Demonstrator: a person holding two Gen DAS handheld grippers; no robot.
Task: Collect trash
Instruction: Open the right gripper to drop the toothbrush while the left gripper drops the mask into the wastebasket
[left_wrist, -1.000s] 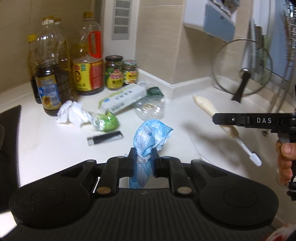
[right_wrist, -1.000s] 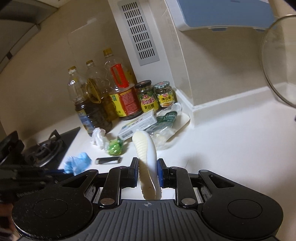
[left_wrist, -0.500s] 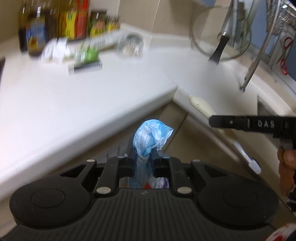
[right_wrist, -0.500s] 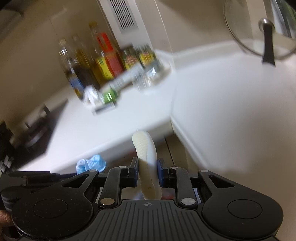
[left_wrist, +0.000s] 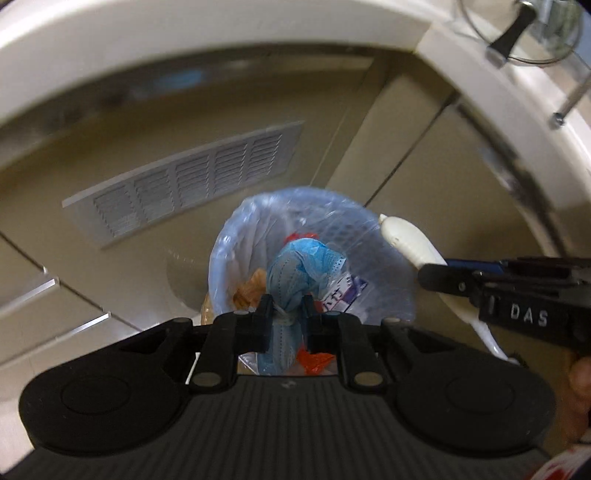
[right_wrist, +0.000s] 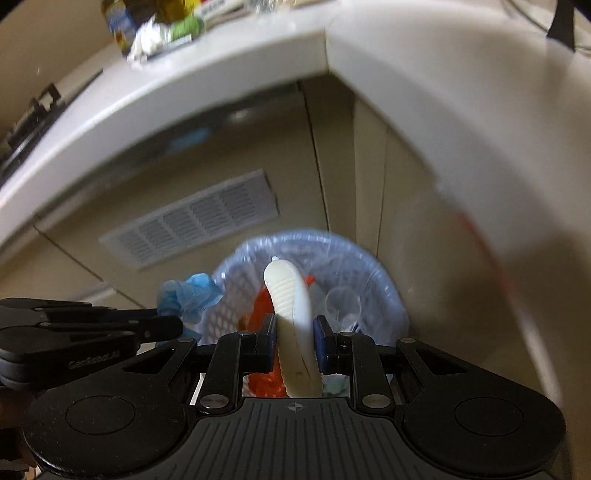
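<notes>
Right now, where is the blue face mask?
The blue face mask is pinched in the left gripper, directly above the lined trash bin below the counter edge; the right wrist view shows it left of the toothbrush.

Bin (left_wrist: 221, 258) below the counter edge (left_wrist: 184, 48), apparently before a vent (left_wrist: 184, 177).

The face mask (left_wrist: 306, 266) looks like soft, matt non-woven cloth, pleated and crumpled. The toothbrush (right_wrist: 291, 314) is smooth cream plastic with a ribbed grip. The bin liner (left_wrist: 258, 218) is thin, glossy, translucent plastic film over a white latticed plastic basket (right_wrist: 236, 295). The grippers' bodies are matt black plastic, ribbed near the camera. The counter edge (left_wrist: 221, 33) looks smooth and faintly glossy, the vent grille (left_wrist: 184, 181) matt.
</notes>
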